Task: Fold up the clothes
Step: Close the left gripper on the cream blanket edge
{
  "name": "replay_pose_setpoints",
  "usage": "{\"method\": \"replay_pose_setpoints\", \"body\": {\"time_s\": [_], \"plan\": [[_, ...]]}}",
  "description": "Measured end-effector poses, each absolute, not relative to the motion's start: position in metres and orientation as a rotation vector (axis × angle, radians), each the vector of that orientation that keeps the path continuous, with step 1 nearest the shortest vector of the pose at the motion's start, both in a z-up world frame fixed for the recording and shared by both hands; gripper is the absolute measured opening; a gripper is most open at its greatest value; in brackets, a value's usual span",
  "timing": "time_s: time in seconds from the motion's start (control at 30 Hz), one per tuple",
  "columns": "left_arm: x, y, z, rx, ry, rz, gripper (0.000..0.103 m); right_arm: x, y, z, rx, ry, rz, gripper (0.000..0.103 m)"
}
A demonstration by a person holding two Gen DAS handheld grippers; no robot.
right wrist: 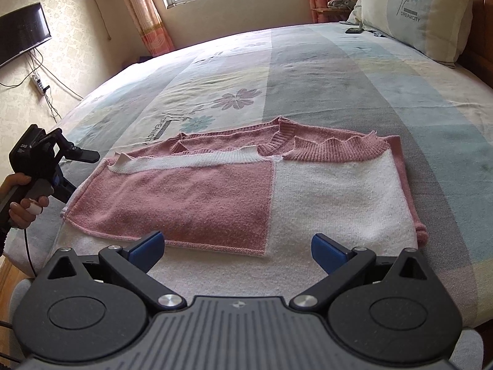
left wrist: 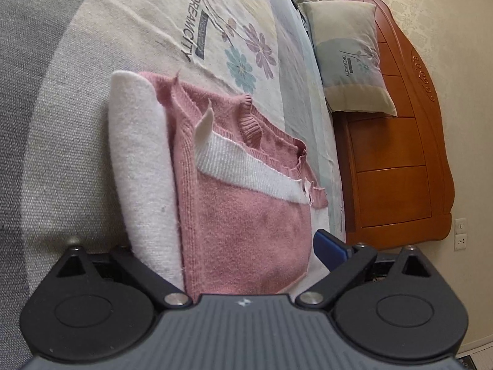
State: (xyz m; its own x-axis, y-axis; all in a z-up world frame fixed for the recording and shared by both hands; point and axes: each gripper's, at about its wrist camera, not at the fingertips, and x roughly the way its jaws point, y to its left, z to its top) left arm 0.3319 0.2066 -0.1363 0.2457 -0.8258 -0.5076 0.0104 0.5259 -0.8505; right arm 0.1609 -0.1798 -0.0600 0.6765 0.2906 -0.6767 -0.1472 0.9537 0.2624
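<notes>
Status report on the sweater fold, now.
Right gripper open over the near hem, holding nothing. Left gripper at the sweater's side edge, grip unclear. Sweater partly folded, flat on the bed. Nothing in the way.

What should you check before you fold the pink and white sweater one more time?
1. Sweater lies flat on the bed: ok.
2. Pink sleeve is folded in across the front: ok.
3. Right gripper is open, nothing between its fingers: ok.
4. Left gripper is at the sweater's side edge; in its own view the edge sits between its fingers, but a firm grip: cannot tell.
5. Bed past the sweater has room for the fold: ok.
6. Pillow is well away from the sweater: ok.
</notes>
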Motion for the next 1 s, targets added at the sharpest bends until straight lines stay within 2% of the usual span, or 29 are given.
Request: {"method": "replay_pose_setpoints", "body": {"time_s": [0.03, 0.1, 0.13, 0.37, 0.5, 1.0], "plan": [[0.33, 0.212, -0.139, -0.862, 1.192, -0.658, 0.074, 0.161, -0.18, -0.062, 0.197, 0.799, 0.243, 0.103], [0.326, 0.222, -0.148, -0.892, 1.195, -0.618, 0.031, 0.162, -0.181, -0.067, 0.205, 0.816, 0.239, 0.103], [0.324, 0.227, -0.153, -0.911, 1.199, -0.6, 0.021, 0.162, -0.181, -0.068, 0.205, 0.82, 0.24, 0.103], [0.337, 0.214, -0.15, -0.836, 1.229, -0.631, 0.03, 0.164, -0.185, -0.069, 0.223, 0.813, 0.239, 0.103], [0.342, 0.212, -0.149, -0.808, 1.248, -0.629, 0.024, 0.166, -0.18, -0.07, 0.22, 0.818, 0.253, 0.103], [0.327, 0.202, -0.134, -0.664, 1.166, -0.59, 0.024, 0.223, -0.127, -0.058, 0.365, 0.752, 0.391, 0.103]]}}
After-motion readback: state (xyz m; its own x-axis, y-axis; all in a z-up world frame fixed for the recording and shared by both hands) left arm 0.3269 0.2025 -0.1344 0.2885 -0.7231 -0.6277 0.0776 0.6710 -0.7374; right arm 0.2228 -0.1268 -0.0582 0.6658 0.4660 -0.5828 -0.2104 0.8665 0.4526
